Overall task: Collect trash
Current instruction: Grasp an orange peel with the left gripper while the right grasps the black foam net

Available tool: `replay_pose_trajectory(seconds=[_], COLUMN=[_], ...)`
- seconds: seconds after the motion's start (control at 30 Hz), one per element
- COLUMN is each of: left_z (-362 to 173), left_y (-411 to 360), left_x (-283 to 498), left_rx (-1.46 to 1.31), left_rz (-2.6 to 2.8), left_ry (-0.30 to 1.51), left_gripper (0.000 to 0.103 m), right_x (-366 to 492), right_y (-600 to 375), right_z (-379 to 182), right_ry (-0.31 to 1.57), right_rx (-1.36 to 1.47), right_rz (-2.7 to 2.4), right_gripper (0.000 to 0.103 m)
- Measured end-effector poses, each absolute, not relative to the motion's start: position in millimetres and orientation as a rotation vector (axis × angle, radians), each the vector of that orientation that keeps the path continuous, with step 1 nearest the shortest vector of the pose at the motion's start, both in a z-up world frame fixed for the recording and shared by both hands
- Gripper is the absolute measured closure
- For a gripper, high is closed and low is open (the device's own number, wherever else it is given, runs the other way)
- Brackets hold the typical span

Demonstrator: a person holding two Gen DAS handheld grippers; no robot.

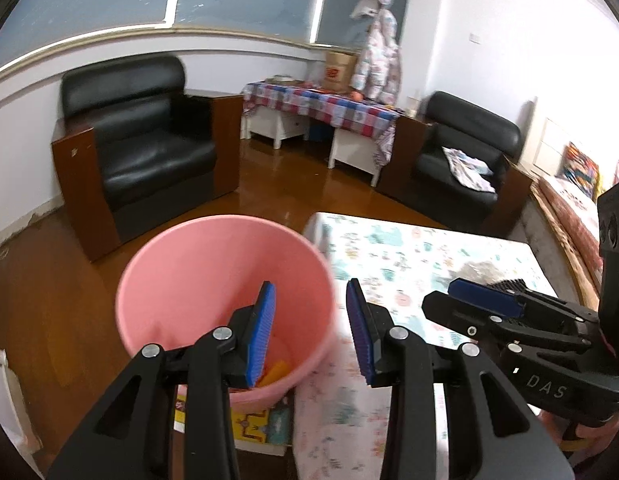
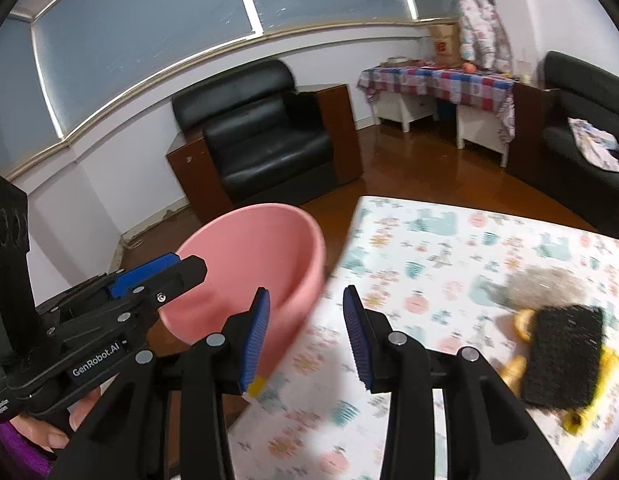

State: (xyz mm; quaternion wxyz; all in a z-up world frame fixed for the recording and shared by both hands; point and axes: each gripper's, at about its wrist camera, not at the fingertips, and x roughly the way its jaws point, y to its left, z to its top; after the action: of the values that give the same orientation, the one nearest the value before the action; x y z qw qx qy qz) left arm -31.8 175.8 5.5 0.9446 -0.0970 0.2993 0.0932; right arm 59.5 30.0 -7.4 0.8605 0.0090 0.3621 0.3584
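Note:
A pink bin [image 1: 213,280] stands just off the table's left edge, with orange scraps [image 1: 275,372] at its bottom; it also shows in the right wrist view [image 2: 253,256]. My left gripper [image 1: 309,332] is open and empty above the bin's right rim. My right gripper [image 2: 305,336] is open and empty over the table's left part, beside the bin; it shows in the left wrist view [image 1: 485,300]. On the patterned tablecloth [image 2: 449,264] lie a black scouring pad [image 2: 565,356], orange peel pieces [image 2: 517,320] and a grey fluffy clump [image 2: 549,284], right of my right gripper.
Two black armchairs [image 1: 149,148] [image 1: 465,152] and a side table with a checked cloth [image 1: 321,108] stand along the far wall. Wooden floor [image 1: 49,300] surrounds the table. A colourful box [image 1: 253,428] lies under the bin.

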Motion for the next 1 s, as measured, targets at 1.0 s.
replay_pose_trajectory(seconds=[1.0], left_z=[-38], left_y=[27], left_x=[29], left_rx=[-0.028], left_rz=[-0.152], left_ry=[0.742], left_gripper=[0.066], right_x=[53], right_y=[-199], right_z=[-23], right_ry=[0.717], right_rx=[0.232], right_rz=[0.273], right_gripper=[0.066])
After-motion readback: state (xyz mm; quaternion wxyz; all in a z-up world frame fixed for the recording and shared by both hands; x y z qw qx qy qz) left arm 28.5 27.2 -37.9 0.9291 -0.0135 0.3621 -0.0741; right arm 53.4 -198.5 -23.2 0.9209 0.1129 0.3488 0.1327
